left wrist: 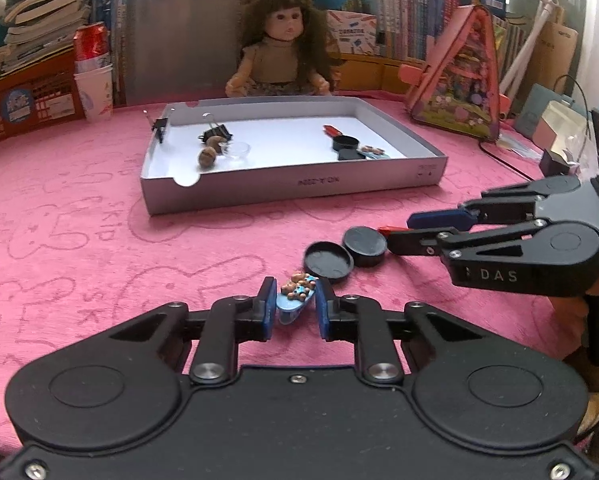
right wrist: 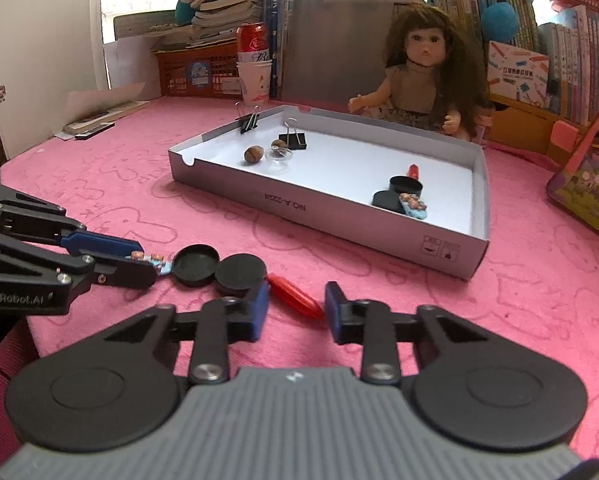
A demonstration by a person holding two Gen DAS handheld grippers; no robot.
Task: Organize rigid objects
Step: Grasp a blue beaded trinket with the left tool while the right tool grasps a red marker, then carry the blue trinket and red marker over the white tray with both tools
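Observation:
A blue hair clip with small bears point(left wrist: 295, 294) lies on the pink cloth, and my left gripper point(left wrist: 295, 308) is shut on it, one blue pad on each side. From the right wrist view the left gripper point(right wrist: 147, 259) comes in from the left with the hair clip point(right wrist: 157, 259) at its tips. A red capsule-shaped piece point(right wrist: 295, 296) lies slantwise between the pads of my right gripper point(right wrist: 297, 304), its ends touching both. Two black round lids point(left wrist: 327, 260) point(left wrist: 365, 246) sit side by side between the grippers. The right gripper point(left wrist: 399, 230) enters from the right.
A grey open tray point(left wrist: 299, 182) point(right wrist: 299, 208) sits further back, holding binder clips, two nuts, a clear dish, black lids, a red piece and another blue clip. Behind it are a doll point(left wrist: 285, 48), a red can in paper cups point(left wrist: 93, 68), books and a pink toy house point(left wrist: 459, 80).

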